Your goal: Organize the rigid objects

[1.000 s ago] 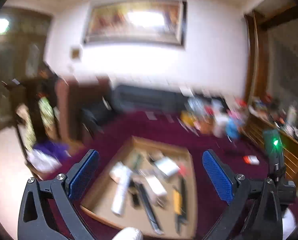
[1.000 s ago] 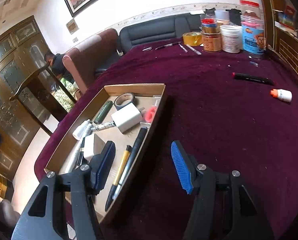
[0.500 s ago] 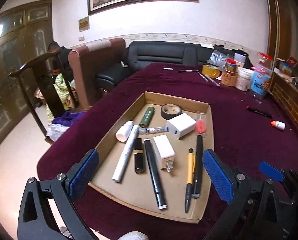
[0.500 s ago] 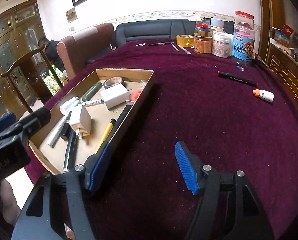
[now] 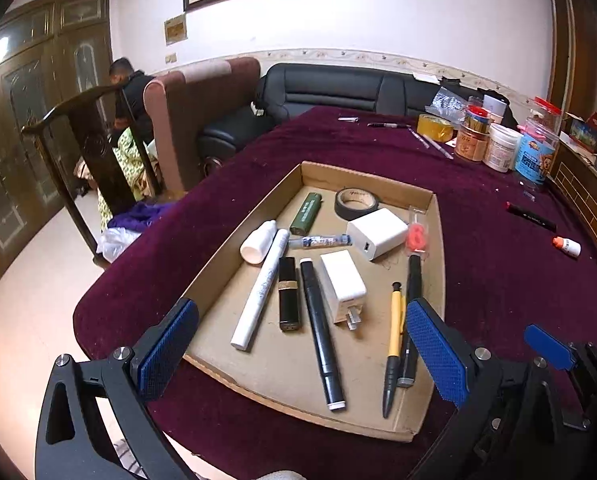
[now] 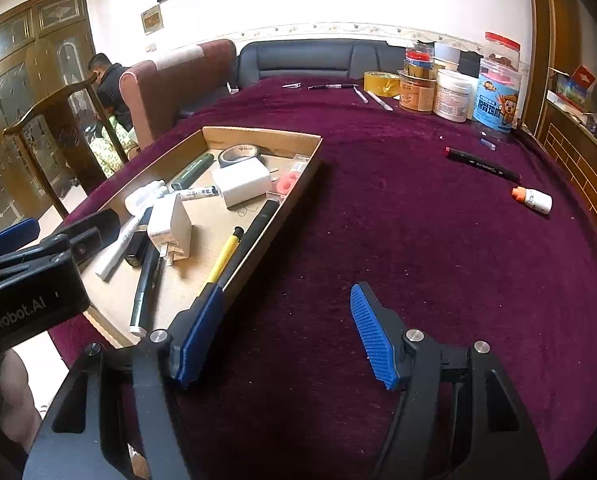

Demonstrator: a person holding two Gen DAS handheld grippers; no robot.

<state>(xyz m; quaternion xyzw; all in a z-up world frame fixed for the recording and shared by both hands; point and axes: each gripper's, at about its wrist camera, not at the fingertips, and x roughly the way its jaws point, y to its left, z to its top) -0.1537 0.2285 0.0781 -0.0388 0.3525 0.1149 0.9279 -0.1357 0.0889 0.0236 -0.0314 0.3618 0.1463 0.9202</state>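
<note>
A table (image 6: 418, 248) draped in dark purple velvet fills both views. On it, toward nine o'clock from the table's middle in the right wrist view, sits a shallow cardboard tray (image 5: 436, 272) of small rigid things. Inside it lie two white chargers (image 5: 376, 232), a roll of black tape (image 5: 356, 203) at the tray's twelve o'clock, a white marker (image 5: 260, 292), a black pen (image 5: 322, 332), a yellow pencil (image 5: 394, 332) toward five o'clock, and a small white bottle (image 5: 258, 242). Outside the tray, at two o'clock on the cloth, rest a black marker (image 6: 482, 165) and an orange-capped bottle (image 6: 534, 199), apart from each other.

The left gripper (image 5: 302, 344) hovers above the tray's near edge, blue pads spread wide, nothing between them, touching nothing. The right gripper (image 6: 286, 332) hangs over bare velvet just right of the tray, its jaws parted about halfway and empty.
</note>
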